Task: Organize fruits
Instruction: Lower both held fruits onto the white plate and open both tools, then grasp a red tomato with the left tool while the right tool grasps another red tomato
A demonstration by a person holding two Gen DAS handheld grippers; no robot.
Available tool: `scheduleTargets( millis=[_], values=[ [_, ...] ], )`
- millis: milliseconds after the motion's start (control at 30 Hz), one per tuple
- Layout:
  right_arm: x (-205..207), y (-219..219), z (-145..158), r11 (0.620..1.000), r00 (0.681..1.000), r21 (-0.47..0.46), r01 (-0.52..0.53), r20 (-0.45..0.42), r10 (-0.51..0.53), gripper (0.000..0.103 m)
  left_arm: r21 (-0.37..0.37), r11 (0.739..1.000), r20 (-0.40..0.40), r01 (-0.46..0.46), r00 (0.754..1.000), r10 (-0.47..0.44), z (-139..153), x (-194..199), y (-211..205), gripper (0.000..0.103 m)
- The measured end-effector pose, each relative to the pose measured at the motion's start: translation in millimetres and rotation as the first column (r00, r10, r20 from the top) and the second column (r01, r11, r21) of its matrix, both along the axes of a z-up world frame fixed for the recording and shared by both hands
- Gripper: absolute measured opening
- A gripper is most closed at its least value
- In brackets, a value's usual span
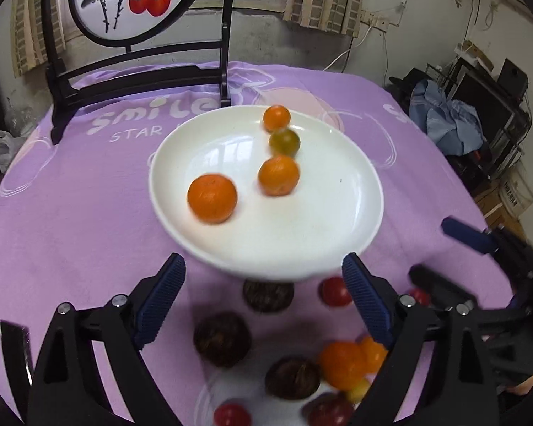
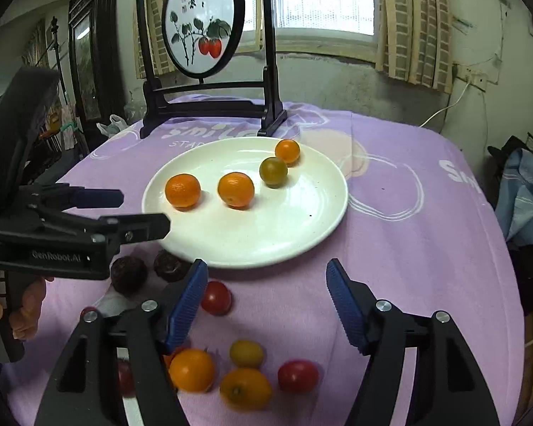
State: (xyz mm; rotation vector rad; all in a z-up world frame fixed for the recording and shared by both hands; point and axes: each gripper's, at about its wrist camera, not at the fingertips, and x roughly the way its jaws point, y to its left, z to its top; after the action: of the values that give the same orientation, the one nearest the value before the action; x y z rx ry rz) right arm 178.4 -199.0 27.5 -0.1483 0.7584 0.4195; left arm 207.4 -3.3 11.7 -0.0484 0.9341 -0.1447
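Note:
A white plate (image 1: pixel 337 220) on the purple cloth holds two oranges (image 1: pixel 212 198) (image 1: pixel 278 175), a greenish fruit (image 1: pixel 284 142) and a small orange (image 1: pixel 276 118). My left gripper (image 1: pixel 263 266) stands open above the plate's near rim, nothing between its pads. Below it lie dark brown fruits (image 1: pixel 222 342), a red tomato (image 1: pixel 334 291) and an orange (image 1: pixel 343 364). In the right wrist view my right gripper (image 2: pixel 266 273) is open and empty just short of the plate (image 2: pixel 284 227). Near it lie a red tomato (image 2: pixel 215 297), a yellow fruit (image 2: pixel 246 353) and oranges (image 2: pixel 192 369).
A black stand with a round painted panel (image 2: pixel 202 21) rises at the table's far edge behind the plate. The left gripper (image 2: pixel 145 213) and the hand holding it (image 2: pixel 25 312) fill the left side. Clothes and boxes (image 1: pixel 451 120) crowd the floor to the right.

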Motion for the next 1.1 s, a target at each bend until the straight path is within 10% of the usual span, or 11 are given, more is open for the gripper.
scheduleTargets(
  millis=[433,900,1100],
  values=[
    [-86.1,-22.1,-15.6,0.998,1.0,-0.061,0.015,-0.015,-0.016,0.081,-0.028,0.997,-0.002,-0.078,0.997,0.078,-16.7,-98.0,34.3,0.09],
    [-119.3,-16.5,-40.2,0.999,0.996,-0.035,-0.01,-0.088,0.007,0.081,0.042,0.998,-0.028,-0.057,0.998,0.058,-49.9,-113.6,31.9,0.09],
    [-116.9,-16.2,-42.6,0.999,0.995,-0.041,-0.005,-0.097,0.001,0.081,0.017,0.999,-0.074,-0.037,0.997,0.038,-66.8,-104.6,28.9,0.055]
  ],
)
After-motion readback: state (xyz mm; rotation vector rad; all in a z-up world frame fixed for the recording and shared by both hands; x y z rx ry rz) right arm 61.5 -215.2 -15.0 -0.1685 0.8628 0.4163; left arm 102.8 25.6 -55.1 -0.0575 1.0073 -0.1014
